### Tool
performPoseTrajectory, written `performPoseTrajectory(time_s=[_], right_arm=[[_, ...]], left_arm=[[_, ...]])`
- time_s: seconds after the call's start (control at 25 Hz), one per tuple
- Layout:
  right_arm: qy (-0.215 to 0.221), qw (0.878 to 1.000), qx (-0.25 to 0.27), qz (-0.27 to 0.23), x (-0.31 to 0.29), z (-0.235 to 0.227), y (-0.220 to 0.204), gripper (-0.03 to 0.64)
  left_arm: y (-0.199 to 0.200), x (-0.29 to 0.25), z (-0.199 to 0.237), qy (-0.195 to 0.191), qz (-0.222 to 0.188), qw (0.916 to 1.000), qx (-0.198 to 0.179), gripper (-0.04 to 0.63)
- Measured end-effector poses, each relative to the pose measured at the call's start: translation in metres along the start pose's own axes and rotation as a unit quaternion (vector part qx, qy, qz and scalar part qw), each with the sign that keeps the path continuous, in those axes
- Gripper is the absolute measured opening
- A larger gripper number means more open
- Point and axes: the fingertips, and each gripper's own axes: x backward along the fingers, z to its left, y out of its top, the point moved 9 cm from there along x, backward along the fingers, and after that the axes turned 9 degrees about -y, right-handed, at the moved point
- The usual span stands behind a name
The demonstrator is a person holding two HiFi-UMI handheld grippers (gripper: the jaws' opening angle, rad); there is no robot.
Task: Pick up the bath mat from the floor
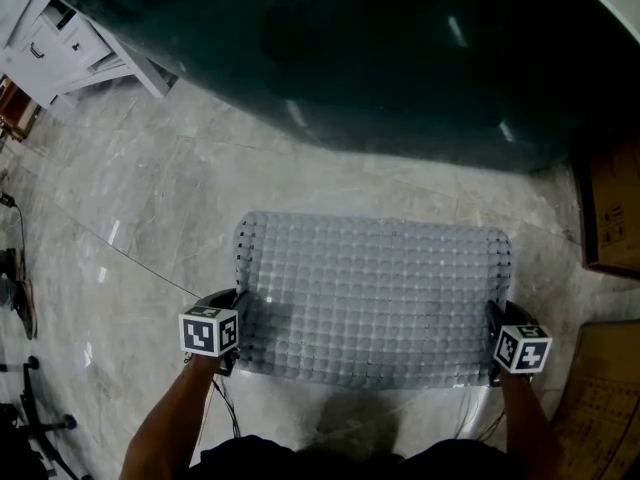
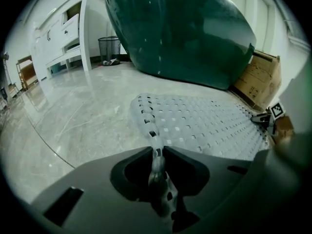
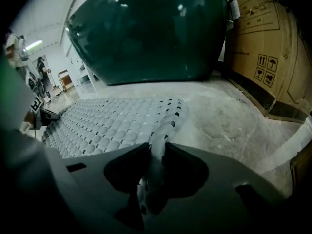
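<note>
Head view is showing both claws low in the frame, each one gripping a near corner of the bath mat [image 1: 370, 298]. The left claw [image 1: 236, 320] is pinching the mat's left short edge, and the right claw [image 1: 494, 330] is pinching the right short edge. The mat's long axis is running left to right across the picture between them, so neither hand is nearer; the mat is stretching away from both claws toward the top of the frame. A shadow is showing under its near edge, which suggests that edge is already coming off the floor [image 1: 150, 218], while the far edge seems to be lying flat.

Each gripper view is showing what the head view cannot: the perforated rim is folding up between pressed jaws, and the opposite claw is sitting at the mat's far side.

Beyond the mat, a dark green tub [image 1: 400, 48] is filling the upper frame. Cardboard boxes [image 1: 610, 208] are standing at the right edge, and a white cabinet [image 1: 60, 38] at the upper left. Only the left gripper view is catching a waste bin [image 2: 109, 48].
</note>
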Motion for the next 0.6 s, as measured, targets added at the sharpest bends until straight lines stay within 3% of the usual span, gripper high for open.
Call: performPoseTrajectory(time_s=[0.16,0.6], right_arm=[[0.025,0.999,-0.002,-0.019,0.008,0.007,0.004,0.054],[0.061,0.995,-0.018,-0.073,0.048,0.012,0.021,0.049]], left_arm=[[0.002,0.006,-0.004,-0.002,-0.022,0.9997,-0.009,0.057],[0.022,0.047,-0.026,-0.022,-0.083,0.9961,-0.016,0.054]])
